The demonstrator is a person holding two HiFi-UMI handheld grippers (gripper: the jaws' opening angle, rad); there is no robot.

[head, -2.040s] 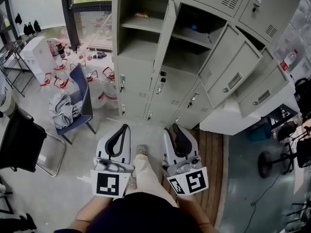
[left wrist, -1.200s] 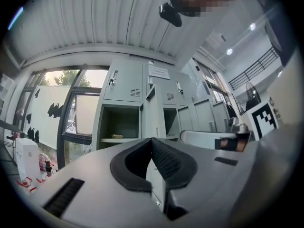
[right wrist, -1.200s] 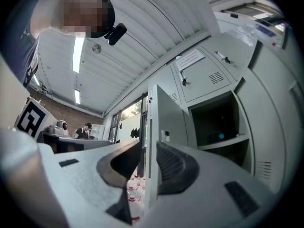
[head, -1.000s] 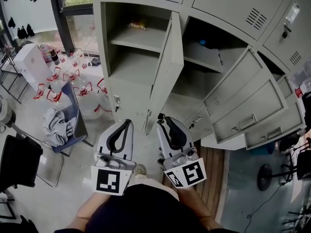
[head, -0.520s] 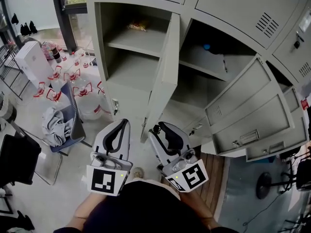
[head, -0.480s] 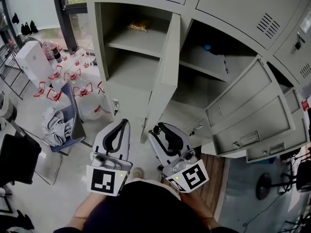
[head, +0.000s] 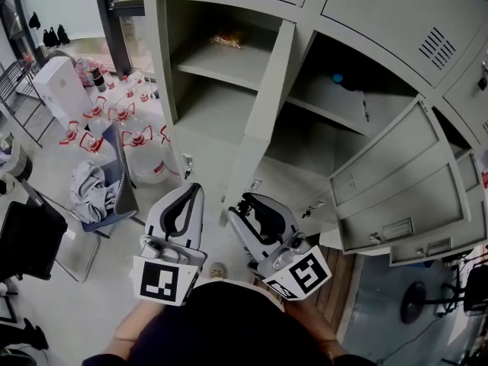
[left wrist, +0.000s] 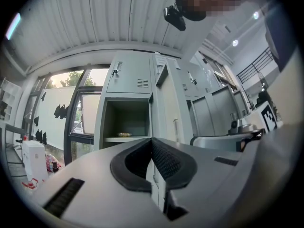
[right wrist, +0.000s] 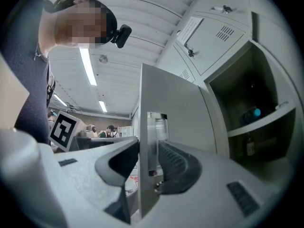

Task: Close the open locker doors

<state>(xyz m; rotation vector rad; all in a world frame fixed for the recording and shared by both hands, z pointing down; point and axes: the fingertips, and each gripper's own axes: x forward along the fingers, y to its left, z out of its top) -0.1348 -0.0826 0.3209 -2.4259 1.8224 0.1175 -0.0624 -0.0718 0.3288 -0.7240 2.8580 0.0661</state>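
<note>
Within right claw (right wrist: pixel 148 151), just widened (own view only): locker door (right wrist: pixel 175 108) edge.

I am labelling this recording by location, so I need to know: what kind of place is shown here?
Probably a staff locker or storage room in a workplace. Grey metal lockers stand in a row, large water jugs stand beside them, and a chair holds crumpled cloth.

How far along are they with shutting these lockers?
Done: nothing yet; the doors stand open. In hand: the right gripper has its fingers astride the free edge of the tall door; they have just been opening and do not clamp it. Left: swinging that door shut, then the doors on the right. The left gripper is shut and empty.
</note>
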